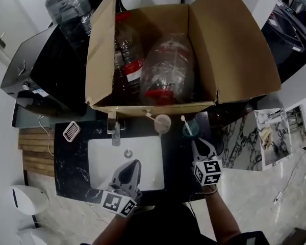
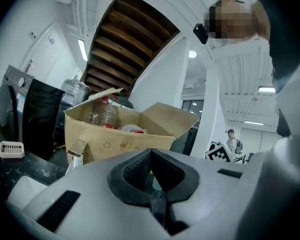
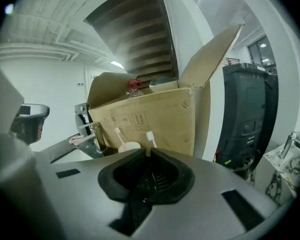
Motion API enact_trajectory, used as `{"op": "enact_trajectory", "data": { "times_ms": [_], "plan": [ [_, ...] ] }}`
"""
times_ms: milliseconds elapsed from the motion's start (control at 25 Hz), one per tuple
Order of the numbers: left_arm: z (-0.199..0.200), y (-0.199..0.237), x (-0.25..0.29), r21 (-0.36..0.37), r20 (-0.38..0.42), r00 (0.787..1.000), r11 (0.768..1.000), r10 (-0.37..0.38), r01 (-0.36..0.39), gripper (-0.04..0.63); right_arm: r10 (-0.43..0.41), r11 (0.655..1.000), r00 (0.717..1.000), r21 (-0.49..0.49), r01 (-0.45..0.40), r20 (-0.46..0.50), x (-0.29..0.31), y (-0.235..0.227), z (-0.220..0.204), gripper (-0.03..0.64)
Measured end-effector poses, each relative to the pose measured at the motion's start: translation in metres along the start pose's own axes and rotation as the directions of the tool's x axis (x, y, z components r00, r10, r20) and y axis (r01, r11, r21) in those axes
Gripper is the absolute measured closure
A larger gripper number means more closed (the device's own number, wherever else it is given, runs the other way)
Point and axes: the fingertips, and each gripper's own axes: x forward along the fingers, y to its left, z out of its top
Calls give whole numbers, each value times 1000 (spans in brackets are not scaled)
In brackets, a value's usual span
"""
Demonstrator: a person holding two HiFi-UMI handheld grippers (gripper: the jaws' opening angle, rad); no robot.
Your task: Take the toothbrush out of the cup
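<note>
Black counter fronts a cardboard box. Head view shows the teal cup holding the toothbrush, just before the box; right gripper view shows only its bristle end. Left gripper and right gripper are both closed, holding nothing.

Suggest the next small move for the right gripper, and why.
Probably open the right gripper and ease it forward to the toothbrush in the teal cup. Its jaws are together and empty, its tip sits just short of that cup, and the brush stands clear above the rim. The left gripper, shut, is farther off over the sink.
</note>
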Motion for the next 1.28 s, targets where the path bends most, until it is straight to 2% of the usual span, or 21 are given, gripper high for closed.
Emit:
{"op": "enact_trajectory", "data": {
  "times_ms": [120, 280, 560, 840, 920, 1280],
  "plan": [
    [-9, 2, 13, 4, -17, 999, 999, 36, -36, 571, 37, 999, 999, -25, -38, -29, 29, -9, -4, 548],
    [-21, 0, 29, -4, -54, 997, 999, 47, -47, 571, 82, 994, 995, -62, -85, -58, 62, -16, -7, 499],
    [-27, 6, 40, 19, -67, 991, 993, 114, -113, 571, 133, 981, 983, -124, -149, -125, 99, -15, -12, 495],
    [-33, 14, 46, 6, -79, 984, 987, 159, -159, 571, 113, 979, 978, -149, -140, -176, 117, -21, -18, 535],
    [-34, 18, 48, 3, -78, 981, 984, 177, -177, 571, 108, 978, 978, -158, -136, -179, 119, -23, -18, 567],
    [-36, 18, 39, -7, -58, 975, 977, 213, -214, 571, 120, 974, 986, -177, -140, -119, 109, -22, -3, 581]
  ]
}}
